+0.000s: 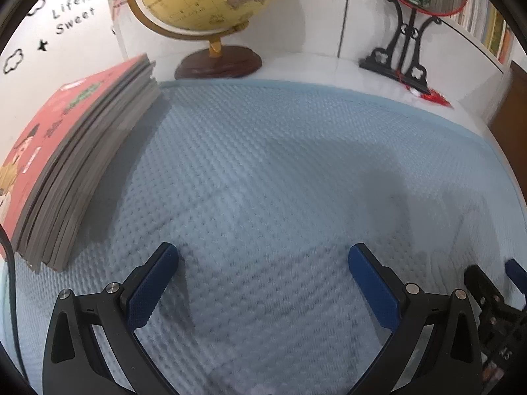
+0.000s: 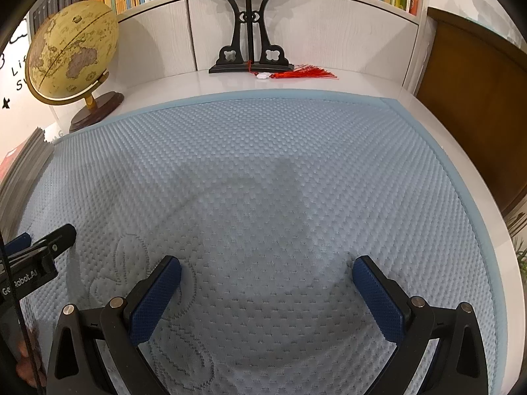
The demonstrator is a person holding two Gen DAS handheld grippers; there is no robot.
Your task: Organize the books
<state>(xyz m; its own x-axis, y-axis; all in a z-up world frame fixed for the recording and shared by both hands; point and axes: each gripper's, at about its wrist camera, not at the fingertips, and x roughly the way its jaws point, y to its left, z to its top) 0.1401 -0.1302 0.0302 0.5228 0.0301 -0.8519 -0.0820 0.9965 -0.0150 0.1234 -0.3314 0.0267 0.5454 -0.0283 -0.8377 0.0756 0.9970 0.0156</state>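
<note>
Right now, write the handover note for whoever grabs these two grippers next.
Left gripper: open, empty, over the blue mat.
Right gripper: open, empty, over the same mat, beside the left one.
Stack of books: piled on the mat's left edge, red cover on top, edges roughly aligned.
Done: books appear gathered in one pile.
Left: no loose book shows on the mat; check outside these views.

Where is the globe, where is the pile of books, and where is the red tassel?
globe (image 2: pixel 70 56): right wrist view, on the yellow ball.
pile of books (image 1: pixel 59 138): left wrist view, on the red top cover.
red tassel (image 2: pixel 309 74): right wrist view, on the red threads.
</note>
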